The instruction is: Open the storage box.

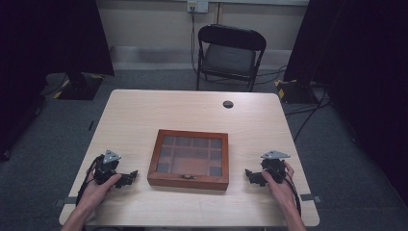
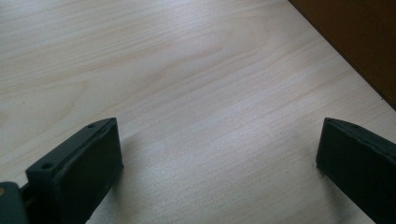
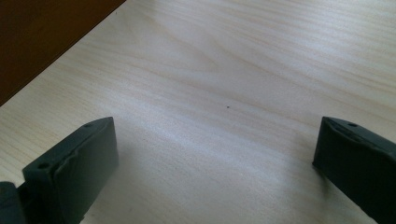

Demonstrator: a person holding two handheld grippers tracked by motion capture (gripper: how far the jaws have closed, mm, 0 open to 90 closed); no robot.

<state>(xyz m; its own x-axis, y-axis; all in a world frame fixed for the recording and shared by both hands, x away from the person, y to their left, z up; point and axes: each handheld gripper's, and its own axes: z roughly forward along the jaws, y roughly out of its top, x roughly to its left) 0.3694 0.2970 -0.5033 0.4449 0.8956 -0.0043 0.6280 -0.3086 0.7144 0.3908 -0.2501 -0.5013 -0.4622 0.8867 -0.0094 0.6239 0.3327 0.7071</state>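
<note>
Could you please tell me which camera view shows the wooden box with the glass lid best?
The high view: the whole wooden box lies between both grippers, its lid closed, compartments and front clasp visible. The left gripper view catches a dark brown side at upper right; the right gripper view, one at upper left.

A recording lab: black curtains [image 1: 53,33], taped floor stands [image 1: 77,86], trailing cables [image 1: 308,113], lone table [image 1: 192,108].

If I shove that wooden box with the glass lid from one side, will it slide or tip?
The wooden box is low and wide and lies flat on the table, so it should slide rather than tip. It looks rigid. Its glass lid is probably fragile, so push on the wooden frame.
</note>
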